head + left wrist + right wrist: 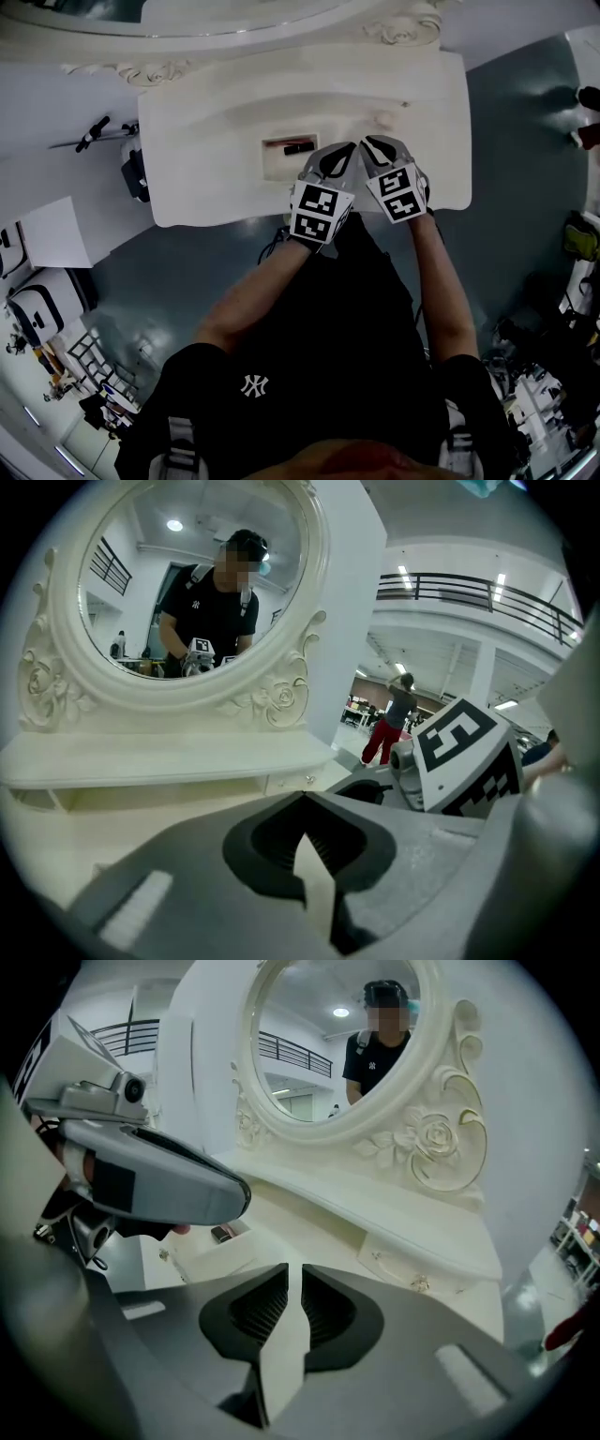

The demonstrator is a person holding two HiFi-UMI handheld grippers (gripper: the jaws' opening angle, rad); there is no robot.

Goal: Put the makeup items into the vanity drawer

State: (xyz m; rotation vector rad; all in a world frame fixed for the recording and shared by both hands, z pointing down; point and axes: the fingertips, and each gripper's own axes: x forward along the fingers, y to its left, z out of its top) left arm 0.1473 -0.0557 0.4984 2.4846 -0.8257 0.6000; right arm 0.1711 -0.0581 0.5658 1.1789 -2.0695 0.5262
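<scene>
Makeup item point(298, 148) — dark, lying in the open drawer point(279, 167) of the vanity table point(206, 141). Left tongs point(345, 151), just right of the drawer, clenched, empty; right tongs point(375, 145), farther right — slightly parted, empty.

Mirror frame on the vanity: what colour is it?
The mirror frame is cream-white all over; the right gripper view shows it best.
</scene>
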